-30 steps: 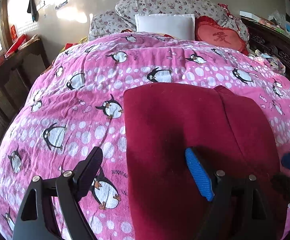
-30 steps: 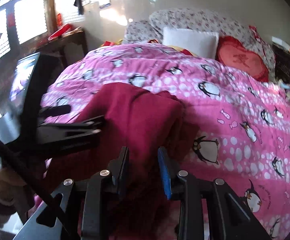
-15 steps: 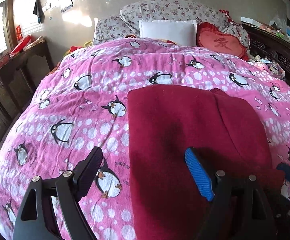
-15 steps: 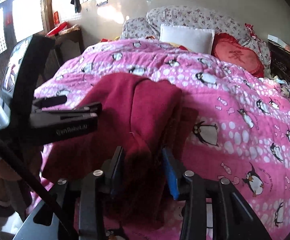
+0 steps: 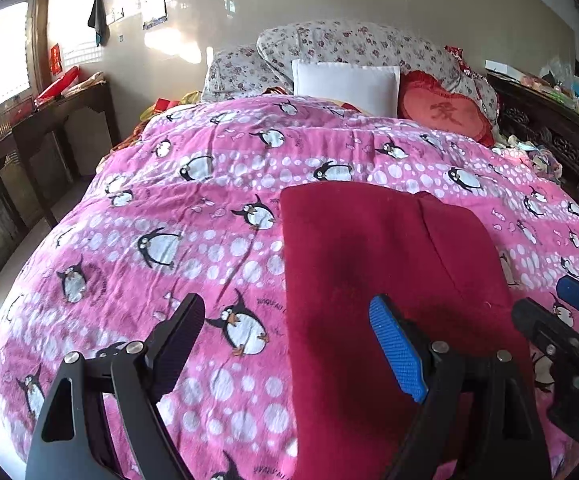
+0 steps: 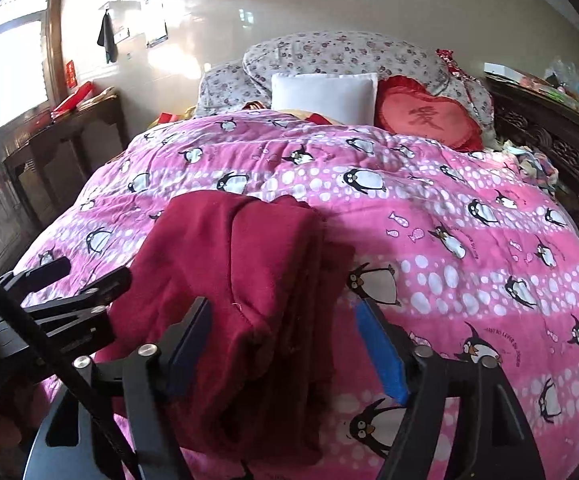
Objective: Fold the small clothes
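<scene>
Both my claws are spread wide with nothing gripped. Right gripper just let its jaws open around the folded dark red garment lying on the pink penguin quilt; left gripper straddles its left edge.

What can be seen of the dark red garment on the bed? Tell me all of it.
The dark red garment looks like soft fleece or knit, folded lengthwise into a long stack on the pink penguin quilt. A raised fold line runs along its length, and its layered edges show on the side toward the right gripper. That gripper's jaws have just been opening; they straddle the near end without pressing it. The left gripper stands open over its other edge, not gripping. What kind of garment it is cannot be told.
</scene>
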Motion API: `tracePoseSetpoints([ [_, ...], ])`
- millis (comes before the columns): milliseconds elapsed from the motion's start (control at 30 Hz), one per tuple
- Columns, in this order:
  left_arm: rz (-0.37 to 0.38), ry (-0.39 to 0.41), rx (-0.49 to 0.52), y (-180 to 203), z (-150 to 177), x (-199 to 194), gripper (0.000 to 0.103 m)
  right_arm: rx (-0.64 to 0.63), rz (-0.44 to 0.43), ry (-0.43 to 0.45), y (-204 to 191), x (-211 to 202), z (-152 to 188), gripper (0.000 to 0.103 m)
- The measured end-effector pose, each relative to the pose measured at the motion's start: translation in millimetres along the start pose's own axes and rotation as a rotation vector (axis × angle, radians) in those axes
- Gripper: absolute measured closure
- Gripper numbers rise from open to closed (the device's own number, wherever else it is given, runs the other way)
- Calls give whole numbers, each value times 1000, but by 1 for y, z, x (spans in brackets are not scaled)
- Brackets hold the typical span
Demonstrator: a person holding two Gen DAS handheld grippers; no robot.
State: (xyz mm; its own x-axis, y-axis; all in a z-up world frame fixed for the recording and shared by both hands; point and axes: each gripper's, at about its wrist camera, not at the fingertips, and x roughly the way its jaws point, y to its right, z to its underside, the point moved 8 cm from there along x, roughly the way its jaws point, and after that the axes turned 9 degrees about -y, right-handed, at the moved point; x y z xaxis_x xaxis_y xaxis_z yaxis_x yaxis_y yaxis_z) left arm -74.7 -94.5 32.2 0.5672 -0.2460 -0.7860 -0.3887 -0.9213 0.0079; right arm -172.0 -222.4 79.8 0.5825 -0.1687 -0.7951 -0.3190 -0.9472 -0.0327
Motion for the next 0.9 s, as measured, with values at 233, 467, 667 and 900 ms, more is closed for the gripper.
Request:
tracePoseSetpoints([
  [233, 3, 11, -28, -7, 4, -11, 19, 16, 5, 1, -3, 0, 1, 16],
  [467, 4, 4, -35, -10, 6, -11, 19, 28, 4, -5, -3, 0, 2, 13],
  [667, 3, 3, -32, -9, 8, -12, 19, 35, 1, -15, -2, 3, 4, 13],
  [900, -3, 5, -29, -7, 8, -11, 19, 44, -6, -21, -1, 4, 4, 12],
])
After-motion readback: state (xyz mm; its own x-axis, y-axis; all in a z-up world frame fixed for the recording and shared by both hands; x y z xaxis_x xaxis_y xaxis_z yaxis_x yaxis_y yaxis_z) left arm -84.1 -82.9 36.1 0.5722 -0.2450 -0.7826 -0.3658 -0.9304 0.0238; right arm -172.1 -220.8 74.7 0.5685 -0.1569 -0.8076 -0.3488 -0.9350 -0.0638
